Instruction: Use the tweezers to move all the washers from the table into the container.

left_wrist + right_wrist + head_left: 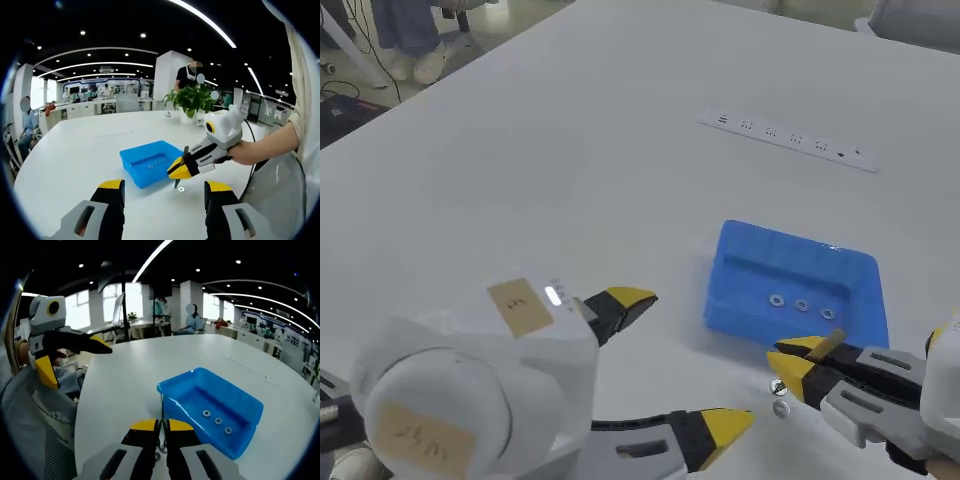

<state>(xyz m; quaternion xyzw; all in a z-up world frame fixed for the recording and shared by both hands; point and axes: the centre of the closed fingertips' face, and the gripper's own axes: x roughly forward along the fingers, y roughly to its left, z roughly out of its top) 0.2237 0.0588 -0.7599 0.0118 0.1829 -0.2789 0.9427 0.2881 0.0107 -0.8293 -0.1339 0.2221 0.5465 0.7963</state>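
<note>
Left claw (675, 365): jaws wide apart, holding nothing, hovering over bare tabletop (570, 180) on the near left, well apart from the work.

Centre: blue container (790, 240) sits flat on the tabletop. Three washers (801, 305) lie in a row on its floor.

Right claw (798, 362): jaws pinched narrow on the tweezers (162, 407), just beside the container's near wall. The tweezers point down toward the tabletop. Two more washers lie there, outside the container: one (778, 388) right at the tweezer tips, the other (781, 408) just beside it, nearer me. I cannot tell whether the tips have actually closed on the first one.

Judgement: task partly done, with two pieces left on the tabletop.

Risks from here:
- The washer is thin and flat on a smooth surface. If the tips do not get under its edge, they may skate off and flick it away.
- The second washer is so near that a sideways slip could knock it out of place.
- The container wall is close. Lifting too low on the way over could clip the rim and drop the piece.
- Squeezing the tweezers unevenly through the claw could twist the tips and let the washer spring out.
</note>
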